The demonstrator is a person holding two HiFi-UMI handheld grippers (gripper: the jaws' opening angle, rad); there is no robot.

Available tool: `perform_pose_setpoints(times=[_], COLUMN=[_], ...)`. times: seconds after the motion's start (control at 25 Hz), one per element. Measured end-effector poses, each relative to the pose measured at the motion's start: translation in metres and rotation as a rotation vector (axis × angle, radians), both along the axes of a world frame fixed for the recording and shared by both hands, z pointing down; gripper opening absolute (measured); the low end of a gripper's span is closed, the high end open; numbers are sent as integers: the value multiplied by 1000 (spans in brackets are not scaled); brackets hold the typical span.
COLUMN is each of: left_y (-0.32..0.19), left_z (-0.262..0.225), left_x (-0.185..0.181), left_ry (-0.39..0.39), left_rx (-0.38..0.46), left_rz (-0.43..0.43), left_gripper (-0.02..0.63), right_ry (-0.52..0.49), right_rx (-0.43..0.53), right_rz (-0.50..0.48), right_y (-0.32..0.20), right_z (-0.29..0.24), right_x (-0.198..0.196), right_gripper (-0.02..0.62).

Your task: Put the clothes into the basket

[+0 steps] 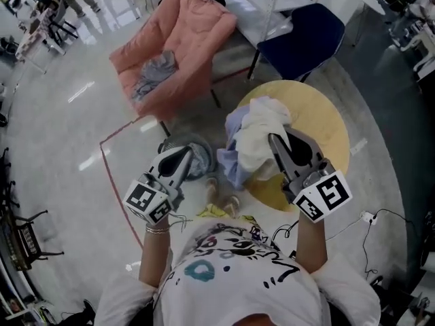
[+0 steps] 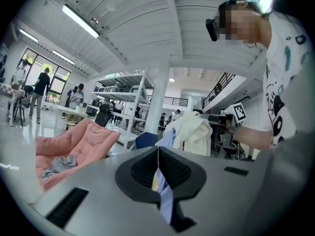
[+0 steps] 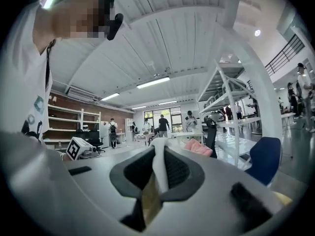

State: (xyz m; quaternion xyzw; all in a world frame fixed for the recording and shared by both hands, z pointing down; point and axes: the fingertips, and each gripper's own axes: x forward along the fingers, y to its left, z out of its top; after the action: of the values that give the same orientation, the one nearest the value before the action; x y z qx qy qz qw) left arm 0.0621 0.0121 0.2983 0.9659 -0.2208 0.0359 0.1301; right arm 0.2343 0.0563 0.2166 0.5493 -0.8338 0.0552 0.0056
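Left gripper (image 2: pixel 158 163) pinched shut on blue edge of clothes (image 1: pixel 257 138); right gripper (image 3: pixel 158 163) pinched shut on white part. Clothes held up between them, beside yellow table (image 1: pixel 326 121). Basket (image 1: pixel 208 153) half hidden behind left gripper.

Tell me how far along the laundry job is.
Done: the basket seems to hold some bluish cloth already. In hand: left tool and right tool are both shut on a white-and-lilac bundle, held up near the table, not in the basket yet. Left: that bundle, plus a grey garment on the pink chair.
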Motion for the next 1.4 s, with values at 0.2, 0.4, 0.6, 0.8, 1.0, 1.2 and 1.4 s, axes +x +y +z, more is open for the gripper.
perform_pose_setpoints(times=[0.2,0.4,0.6,0.8,1.0,1.2,1.4], left_y=[1,-14,-33,-69,-87,-89,-116], left_z=[2,0,-7,-11,-15,-18,-14], left_x=[-35,-86,-126,-186,-207,-215,-252], left_ry=[6,25,25,-7,-25,-38,-30], left_rx=[-2,2,24,47,67,74,63], left_rz=[-94,-175,-209,-228,-247,-278,-272], left_gripper=[15,15,15,15,15,15,15], right_ry=[6,6,9,20,17,8,0], right_rx=[18,34,64,68,61,55,35], right_rz=[-106,-190,-236,-255,-264,-291,-288], right_y=[-18,-47,-74,-114,-135,-139,-163], right_z=[-7,-15,-27,-30,-26,-22,-15], right_x=[-35,-86,-128,-187,-204,-209,-249], right_gripper=[54,52,52,52,52,52,52])
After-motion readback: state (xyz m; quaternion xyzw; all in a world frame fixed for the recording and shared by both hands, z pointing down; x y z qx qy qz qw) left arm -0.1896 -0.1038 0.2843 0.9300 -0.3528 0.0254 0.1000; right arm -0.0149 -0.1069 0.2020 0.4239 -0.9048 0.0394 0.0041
